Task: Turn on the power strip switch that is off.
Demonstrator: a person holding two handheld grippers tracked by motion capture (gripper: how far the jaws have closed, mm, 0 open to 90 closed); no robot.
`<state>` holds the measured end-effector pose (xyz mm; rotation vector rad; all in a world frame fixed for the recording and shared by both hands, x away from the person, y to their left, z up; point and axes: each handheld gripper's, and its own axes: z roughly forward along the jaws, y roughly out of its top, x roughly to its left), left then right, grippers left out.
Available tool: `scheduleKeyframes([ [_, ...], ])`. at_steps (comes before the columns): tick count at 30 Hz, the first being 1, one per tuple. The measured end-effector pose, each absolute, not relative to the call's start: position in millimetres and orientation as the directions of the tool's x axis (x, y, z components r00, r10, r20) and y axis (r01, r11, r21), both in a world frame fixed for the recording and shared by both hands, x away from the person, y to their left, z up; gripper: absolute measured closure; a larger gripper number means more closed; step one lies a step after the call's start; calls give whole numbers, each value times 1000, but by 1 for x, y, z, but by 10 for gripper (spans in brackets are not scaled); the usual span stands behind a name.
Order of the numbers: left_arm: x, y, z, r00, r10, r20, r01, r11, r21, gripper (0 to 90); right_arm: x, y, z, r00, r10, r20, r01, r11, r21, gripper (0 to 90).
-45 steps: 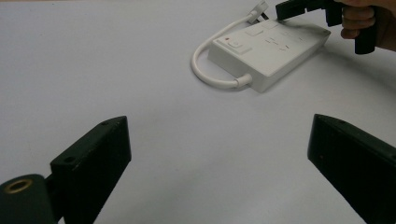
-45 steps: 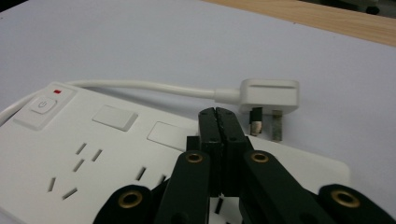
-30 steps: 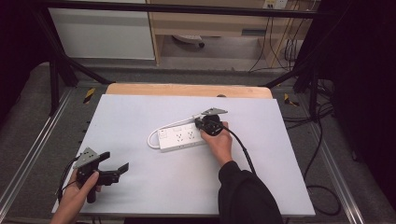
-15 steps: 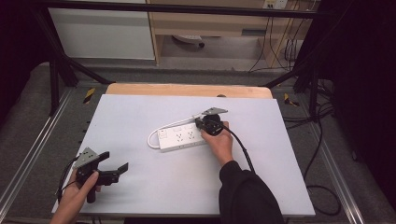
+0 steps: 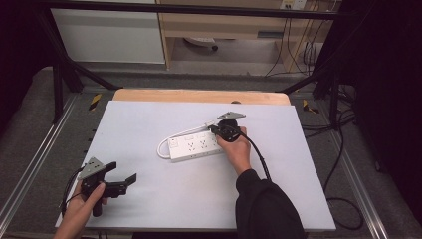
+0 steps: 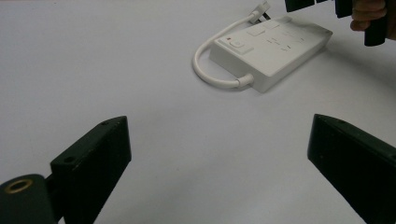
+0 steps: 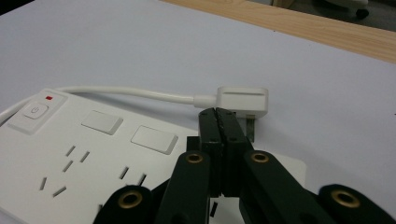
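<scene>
White power strip (image 5: 195,146) lies mid-table, right gripper (image 5: 215,129) pressed together (nothing between) just beside its plug (image 7: 243,99); left gripper (image 5: 130,175) spread, near-left.

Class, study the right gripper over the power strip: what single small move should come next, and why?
Probably open the right gripper and ease toward the white plug. Its jaws are pressed shut with nothing between them, just short of the plug lying beside the power strip; shut jaws cannot take it.
</scene>
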<state>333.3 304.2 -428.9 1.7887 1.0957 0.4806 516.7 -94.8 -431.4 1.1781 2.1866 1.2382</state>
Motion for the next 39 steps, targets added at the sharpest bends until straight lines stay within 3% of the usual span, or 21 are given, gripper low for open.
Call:
scheduleKeyframes([
  [7,333,305,-429,520,842,-139,466,-144,873,63,517,-98,-425,-581,809,89,485,256,836,872],
  [17,334,305,-429,518,845,-135,470,-149,870,63,513,-106,-412,-580,809,97,487,249,837,691],
  [23,333,305,-429,520,844,-135,470,-151,870,63,513,-111,-406,-569,815,108,498,237,834,536],
  [31,333,304,-429,518,845,-133,470,-152,870,63,512,-117,-397,-535,837,115,514,215,830,253],
  [39,333,305,-430,516,846,-134,471,-150,869,63,509,-124,-388,-515,849,116,522,203,828,73],
])
